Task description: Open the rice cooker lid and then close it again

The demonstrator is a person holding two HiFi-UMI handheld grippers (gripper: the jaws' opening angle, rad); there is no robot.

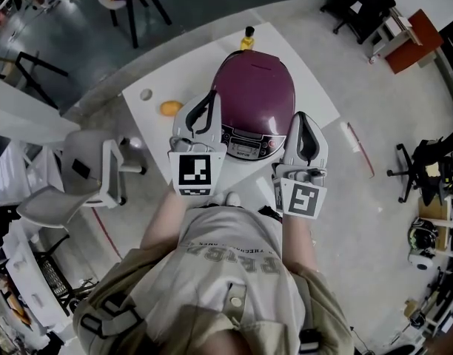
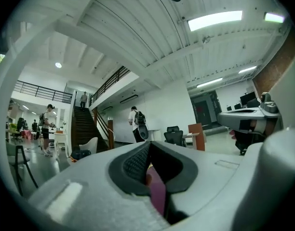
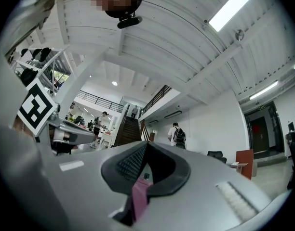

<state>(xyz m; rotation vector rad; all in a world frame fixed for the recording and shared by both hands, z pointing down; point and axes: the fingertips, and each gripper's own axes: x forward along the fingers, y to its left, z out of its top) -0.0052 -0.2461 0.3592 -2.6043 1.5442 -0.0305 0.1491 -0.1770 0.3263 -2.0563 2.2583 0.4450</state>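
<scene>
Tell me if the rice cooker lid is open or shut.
Shut. In the head view the purple lid sits flat, flush above the front panel.

Left gripper [image 1: 210,98]: held out ahead of torso, pointing roughly level, jaws closed tip to tip. Left marker cube [image 1: 195,171] faces up toward head.
Right gripper [image 1: 301,118]: alongside and apart from left, nose tilted slightly upward, jaws likewise pressed together. Right marker cube [image 1: 302,200] faces up.
Left forearm [image 1: 164,219], right forearm [image 1: 300,244]: bare, extended forward, near parallel. Hands hidden beneath cubes.
</scene>
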